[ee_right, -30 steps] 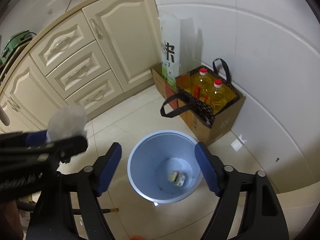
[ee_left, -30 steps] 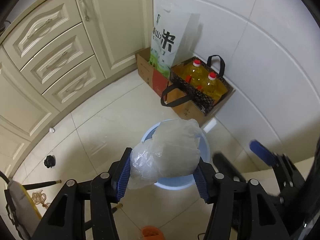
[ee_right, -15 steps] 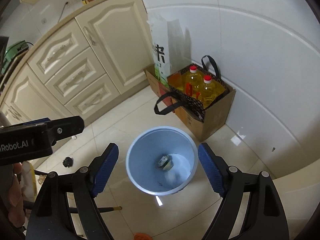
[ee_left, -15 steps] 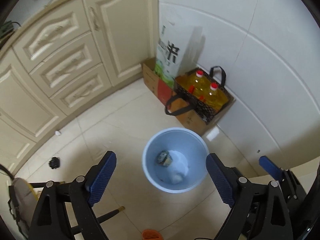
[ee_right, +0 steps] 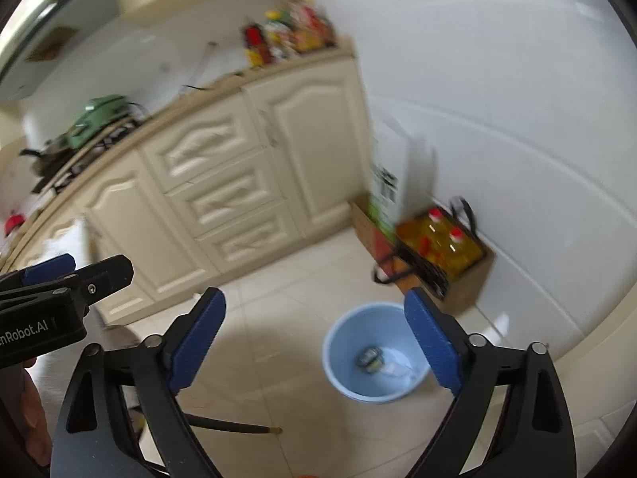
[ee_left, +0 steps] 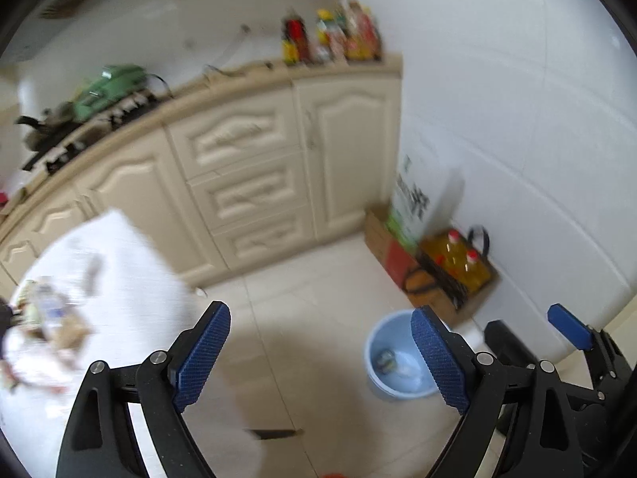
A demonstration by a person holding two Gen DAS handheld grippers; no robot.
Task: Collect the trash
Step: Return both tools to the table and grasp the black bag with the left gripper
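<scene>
A light blue bin (ee_left: 398,362) stands on the tiled floor, low right in the left wrist view and low right of centre in the right wrist view (ee_right: 372,358). A clear plastic bag (ee_right: 398,366) and a small dark wrapper (ee_right: 368,357) lie inside it. My left gripper (ee_left: 318,358) is open and empty, raised high above the floor. My right gripper (ee_right: 314,342) is open and empty, also high above the bin. A white-clothed table (ee_left: 99,290) at the left holds blurred litter (ee_left: 47,314).
Cream cabinets (ee_left: 247,183) run along the back with bottles (ee_left: 330,40) on the counter. A cardboard box with two oil bottles (ee_left: 458,267) and a tall rice bag (ee_left: 418,207) stand by the tiled wall. A thin stick (ee_right: 235,426) lies on the floor.
The plastic bag held in my left gripper a second ago now lies in the bin. Both grippers have since lifted and tilted up and left, bringing the counter and table into view.
</scene>
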